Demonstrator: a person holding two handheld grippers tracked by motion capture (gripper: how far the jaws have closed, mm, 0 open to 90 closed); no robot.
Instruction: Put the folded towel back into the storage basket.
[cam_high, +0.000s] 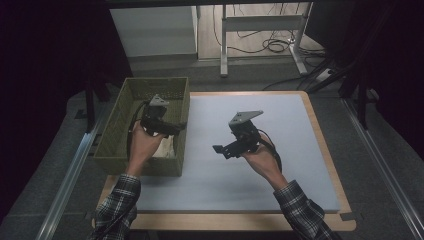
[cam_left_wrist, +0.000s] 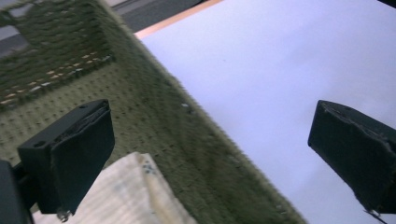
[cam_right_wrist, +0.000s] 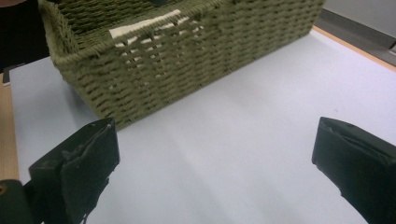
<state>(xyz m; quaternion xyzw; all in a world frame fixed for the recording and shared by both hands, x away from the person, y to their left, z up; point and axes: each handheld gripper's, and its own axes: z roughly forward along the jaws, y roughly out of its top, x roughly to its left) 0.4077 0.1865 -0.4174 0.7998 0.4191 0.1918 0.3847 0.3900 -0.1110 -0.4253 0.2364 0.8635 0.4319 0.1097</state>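
We hold our left gripper (cam_high: 172, 127) over the green woven basket (cam_high: 112, 145), its jaws spread wide with nothing between them; in the left gripper view one jaw hangs over the basket's inside and the other over the mat, so the gripper straddles the basket's right wall. Below it, in the near end of the basket, lies a cream folded cloth (cam_left_wrist: 126, 196), just under the left-hand jaw but not touched by it. Our right gripper (cam_high: 220, 149) floats above the middle of the pale blue mat (cam_high: 280, 165), jaws also wide apart and empty, pointing toward the basket's right wall; that wall stands between it and the cloth, which shows through the weave in the right gripper view.

The basket sits at the left edge of the mat, reaching to its far left corner. The mat lies on a wooden board (cam_high: 327, 145) whose rim shows along the right and near edges. Beyond the far edge stand a white cabinet (cam_high: 152, 30) and a desk frame (cam_high: 260, 25) with cables (cam_high: 272, 45) on the floor.
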